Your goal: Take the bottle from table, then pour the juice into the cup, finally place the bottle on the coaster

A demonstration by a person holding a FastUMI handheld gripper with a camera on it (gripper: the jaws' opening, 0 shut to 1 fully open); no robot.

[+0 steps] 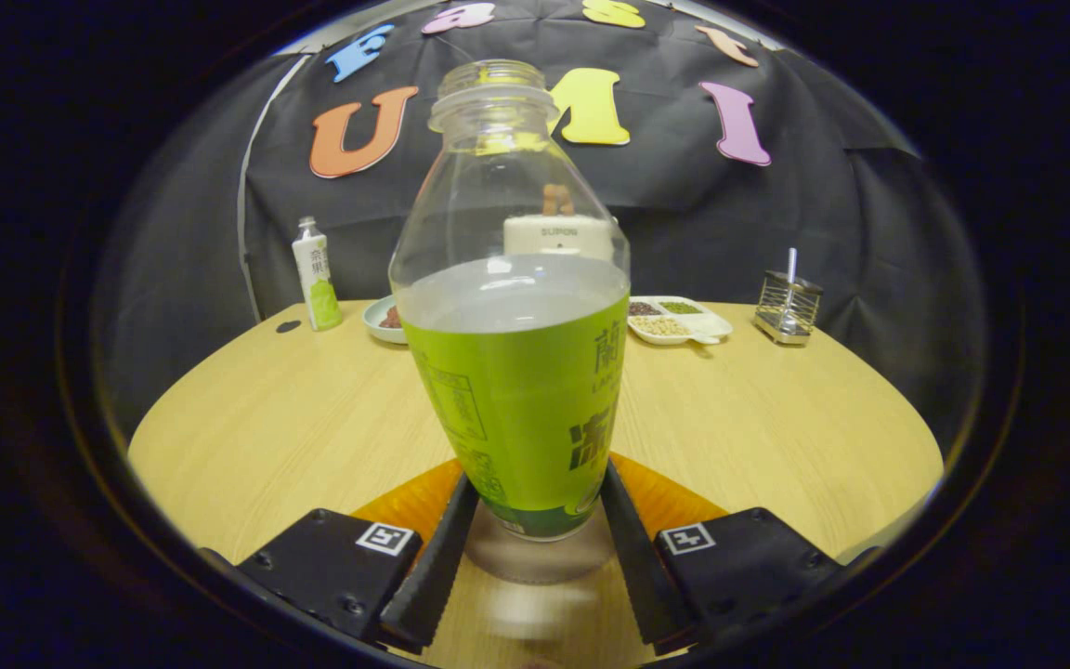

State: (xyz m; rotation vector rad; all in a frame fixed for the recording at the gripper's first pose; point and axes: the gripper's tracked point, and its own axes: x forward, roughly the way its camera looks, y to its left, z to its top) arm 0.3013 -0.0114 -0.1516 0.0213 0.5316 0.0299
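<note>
Clamped on bottle (516, 372), both fingers of gripper (535, 539) pressing its lower sides, uncapped and upright over orange coaster (405, 502) on table (758, 427), liquid about halfway up; likely final placing step, release left, pour unconfirmed

a round wooden table (758, 418) with a pale grain stood before a black cloth wall (832, 204) that hung in creases and folds. at the table's far side sat a small white and green bottle (315, 275), a shallow dish (383, 321), a white divided tray (679, 321) of grains, and a wire holder (787, 307). the light was dim and warm, falling evenly over the tabletop.
</note>
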